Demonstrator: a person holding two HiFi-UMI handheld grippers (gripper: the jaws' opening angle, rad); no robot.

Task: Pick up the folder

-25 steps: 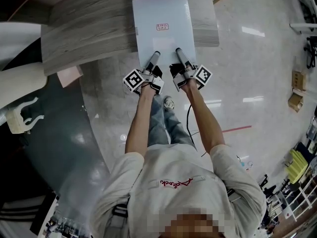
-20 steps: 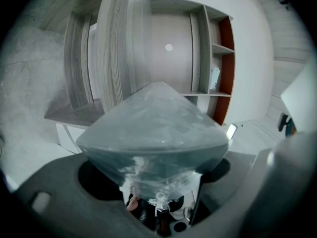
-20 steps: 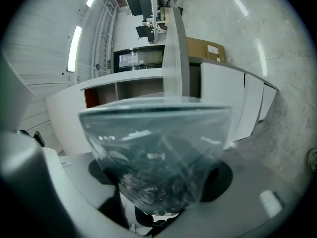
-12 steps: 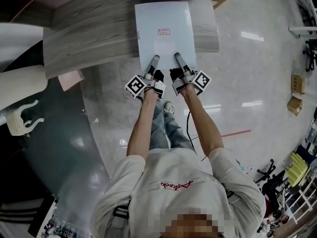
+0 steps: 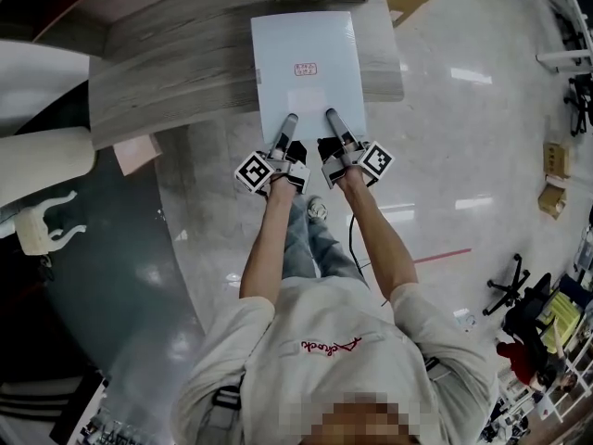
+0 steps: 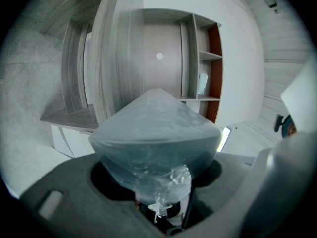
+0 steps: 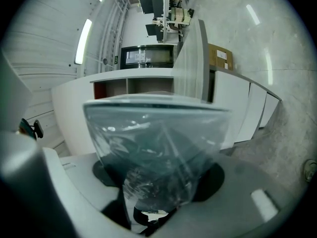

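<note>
- The folder (image 5: pixel 310 72) lies flat over the table (image 5: pixel 176 72). Its long axis runs straight away from the person, and its short near end passes the table's edge.
- That near end points into both jaws, so the coming lift goes straight up from this edge.
- The left gripper (image 5: pixel 289 119) has just been closing its jaws, and they now pinch the near edge.
- The right gripper (image 5: pixel 331 115), just beside it, has done the same; both hands are equally near.
</note>
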